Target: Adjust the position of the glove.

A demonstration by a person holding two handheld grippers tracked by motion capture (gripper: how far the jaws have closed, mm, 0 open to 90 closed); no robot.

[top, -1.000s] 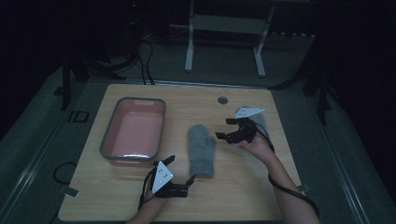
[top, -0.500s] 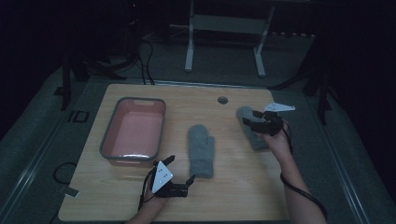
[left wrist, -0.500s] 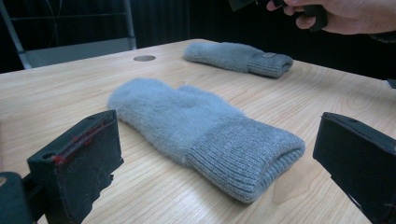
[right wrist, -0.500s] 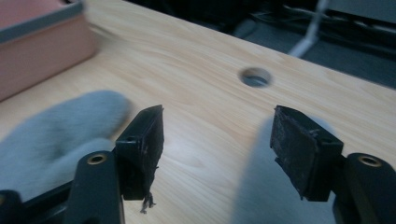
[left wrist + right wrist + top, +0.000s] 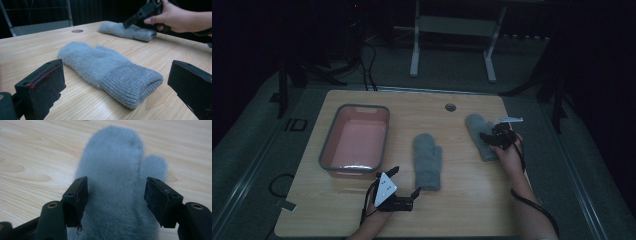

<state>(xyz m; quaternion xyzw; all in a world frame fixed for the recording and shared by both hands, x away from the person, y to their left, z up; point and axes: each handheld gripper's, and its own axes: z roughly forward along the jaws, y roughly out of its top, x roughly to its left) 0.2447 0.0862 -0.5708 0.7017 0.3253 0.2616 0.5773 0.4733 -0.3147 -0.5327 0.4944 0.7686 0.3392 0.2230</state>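
Note:
Two grey fuzzy mittens lie flat on the wooden table. One mitten (image 5: 427,160) (image 5: 107,65) is in the middle, its ribbed cuff toward me. My left gripper (image 5: 404,181) (image 5: 117,86) is open just in front of that cuff, one jaw on each side and not touching it. The other mitten (image 5: 477,131) (image 5: 125,30) (image 5: 115,157) lies at the right. My right gripper (image 5: 488,138) (image 5: 116,195) is open low over it, its jaws straddling the mitten's body, thumb side to the right.
A pink tub with a grey rim (image 5: 328,145) stands at the left of the table. A round hole (image 5: 450,107) sits near the table's far edge. A metal stand (image 5: 452,40) rises on the floor behind the table.
My right gripper has moved to the right along the right-hand mitten and now straddles it. The left gripper and the middle mitten have stayed put.

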